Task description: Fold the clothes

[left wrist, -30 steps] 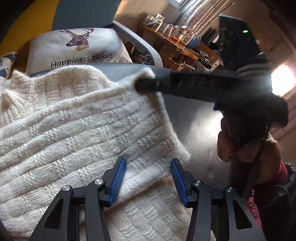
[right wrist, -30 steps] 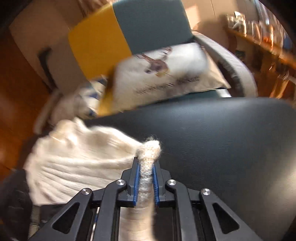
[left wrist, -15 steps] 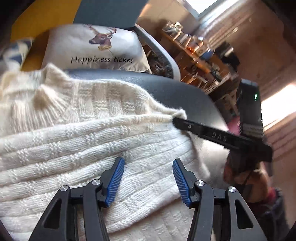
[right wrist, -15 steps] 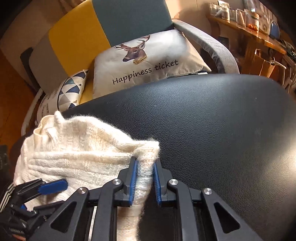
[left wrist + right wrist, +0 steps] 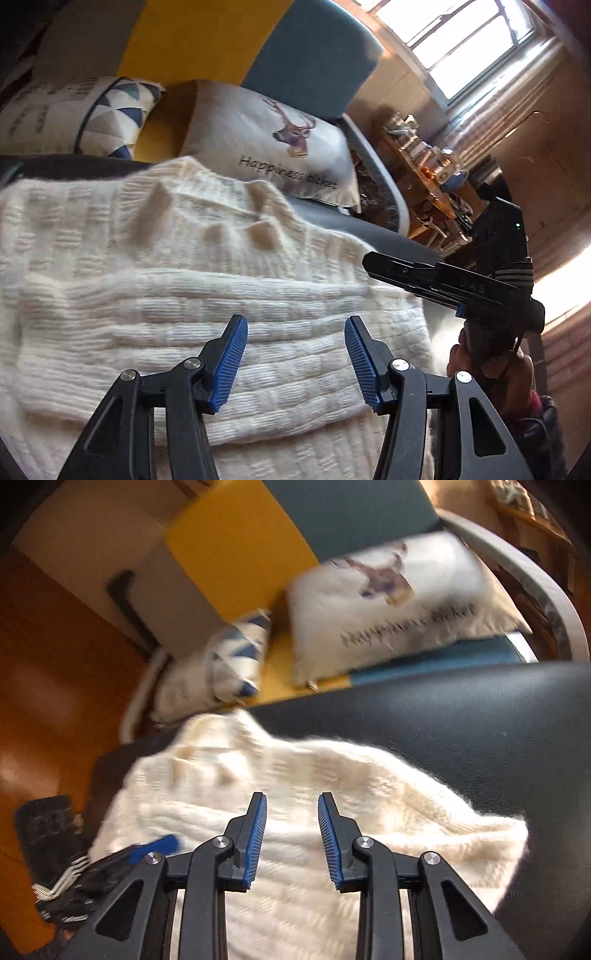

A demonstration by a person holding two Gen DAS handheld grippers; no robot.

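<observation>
While spread across the dark padded surface (image 5: 480,720), cream knit sweater (image 5: 192,302) lying partly folded, one layer doubled over another. Left gripper (image 5: 293,356) hovering above it, fingers wide apart, holding nothing. Right gripper (image 5: 291,836) likewise parted and empty, over the sweater's right half. Probably soft, thick, light and floppy; likely to sag and stretch if lifted by one point. Best taken at a folded edge or corner, pinching both layers. Deer-print cushion (image 5: 273,147) behind.
</observation>
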